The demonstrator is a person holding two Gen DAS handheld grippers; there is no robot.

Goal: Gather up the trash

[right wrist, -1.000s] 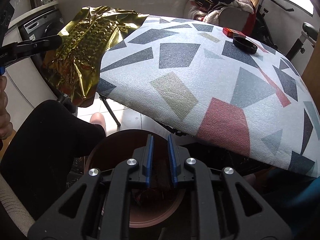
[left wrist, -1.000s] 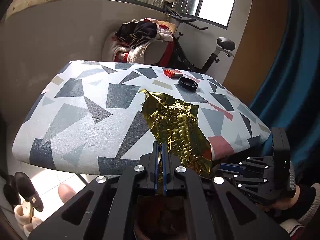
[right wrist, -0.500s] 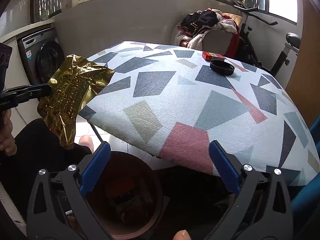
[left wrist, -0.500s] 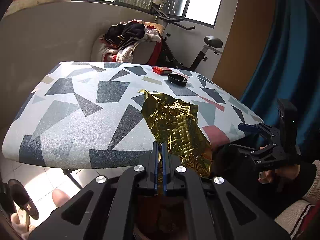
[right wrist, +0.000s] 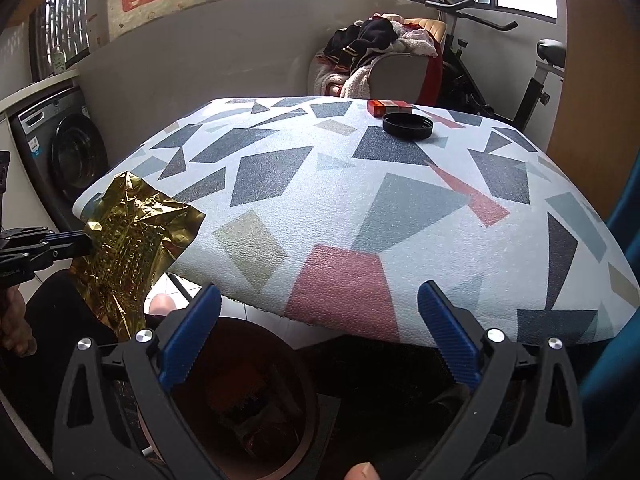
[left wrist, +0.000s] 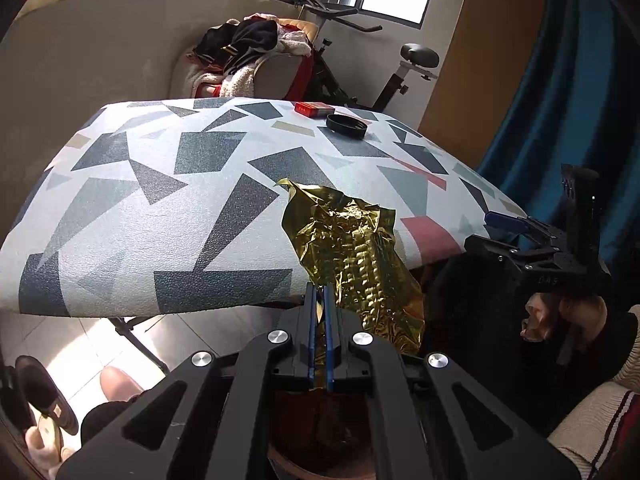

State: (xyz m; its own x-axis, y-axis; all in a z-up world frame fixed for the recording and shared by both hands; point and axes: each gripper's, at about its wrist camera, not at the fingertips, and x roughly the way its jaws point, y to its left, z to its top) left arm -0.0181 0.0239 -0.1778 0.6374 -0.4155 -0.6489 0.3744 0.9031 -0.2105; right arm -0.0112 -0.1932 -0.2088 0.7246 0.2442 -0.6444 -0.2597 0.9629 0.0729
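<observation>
crumpled gold foil wrapper [left wrist: 352,256] pinched at one edge in the shut left gripper [left wrist: 319,320], hanging free off the near edge of the patterned table [right wrist: 360,200], above and beside the brown bin [right wrist: 240,400] on the floor. right gripper [right wrist: 316,336] spread wide over the bin, nothing between its blue pads, having just opened. likely risk: light, springy foil catching the bin rim or drifting onto the floor if released off-centre. red box [right wrist: 389,107] and black lid [right wrist: 407,125] at the table's far end.
</observation>
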